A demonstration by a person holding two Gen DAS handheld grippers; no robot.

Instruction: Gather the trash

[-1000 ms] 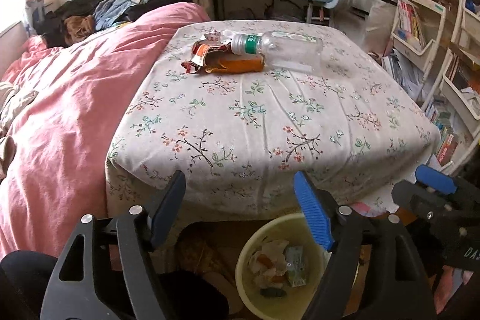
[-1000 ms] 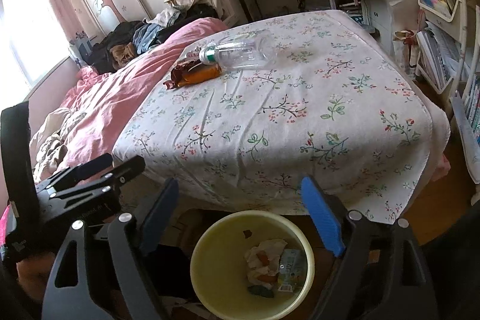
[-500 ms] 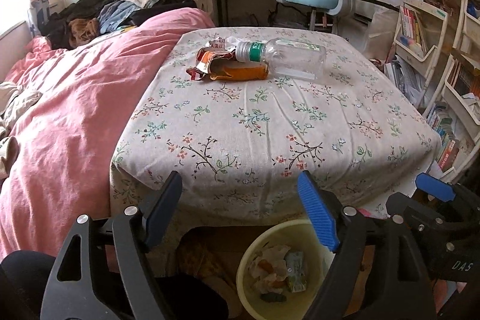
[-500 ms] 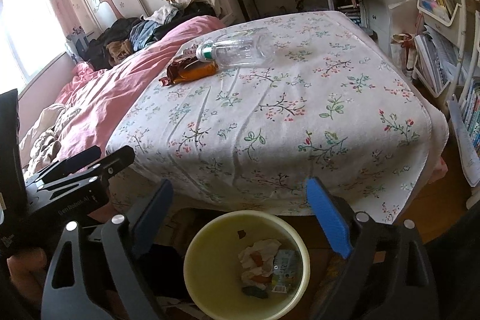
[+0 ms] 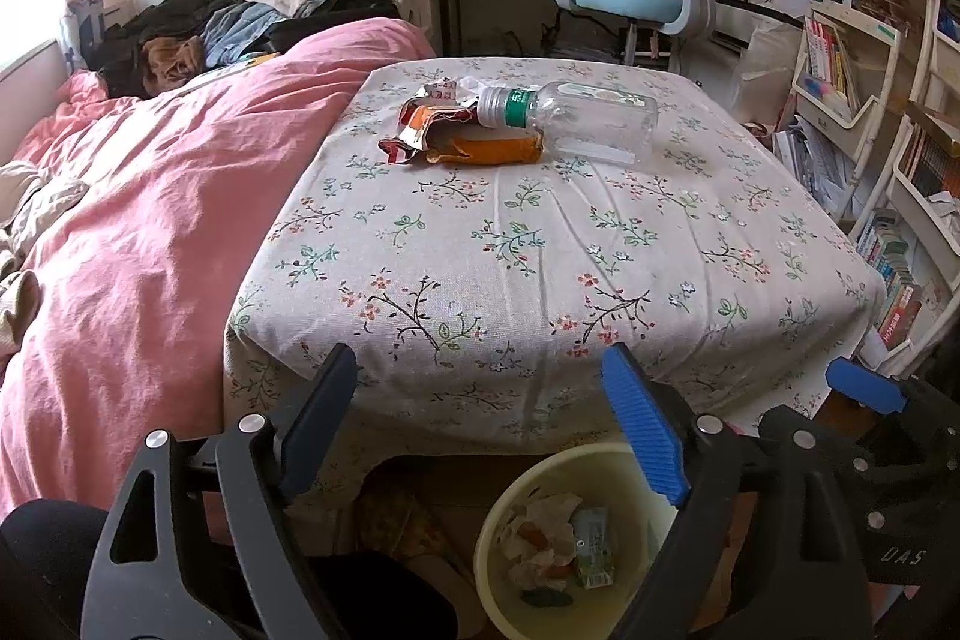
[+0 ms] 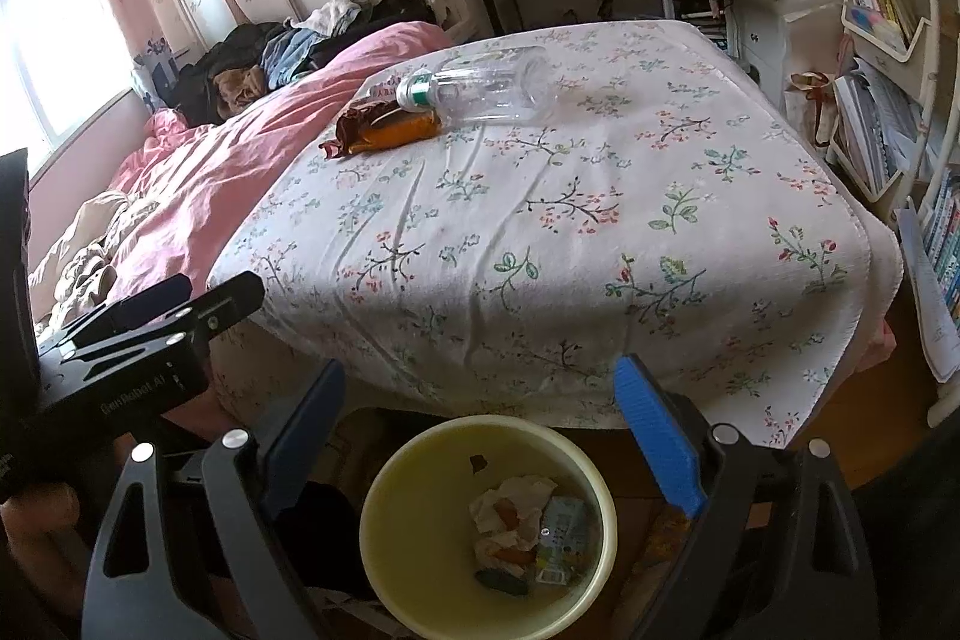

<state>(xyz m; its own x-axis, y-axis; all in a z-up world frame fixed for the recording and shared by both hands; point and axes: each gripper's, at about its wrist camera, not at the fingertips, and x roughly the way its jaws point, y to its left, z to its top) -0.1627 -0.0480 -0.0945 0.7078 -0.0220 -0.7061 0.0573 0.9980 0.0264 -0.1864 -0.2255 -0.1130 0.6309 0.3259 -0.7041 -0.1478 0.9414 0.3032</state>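
Both the left gripper [image 5: 480, 394] and right gripper [image 6: 480, 400] have just been opening and hold nothing. The bottle [image 5: 570, 118] could roll off the table [image 5: 540, 250] if nudged sideways.

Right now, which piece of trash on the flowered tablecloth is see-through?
The plastic bottle, lying on its side with a silver cap and green label. The torn orange snack wrapper touching its neck end is opaque and crumpled flat on the flowered tablecloth.

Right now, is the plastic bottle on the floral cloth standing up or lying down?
Lying down. The plastic bottle rests on its side on the floral cloth, its capped neck over the crumpled wrapper.
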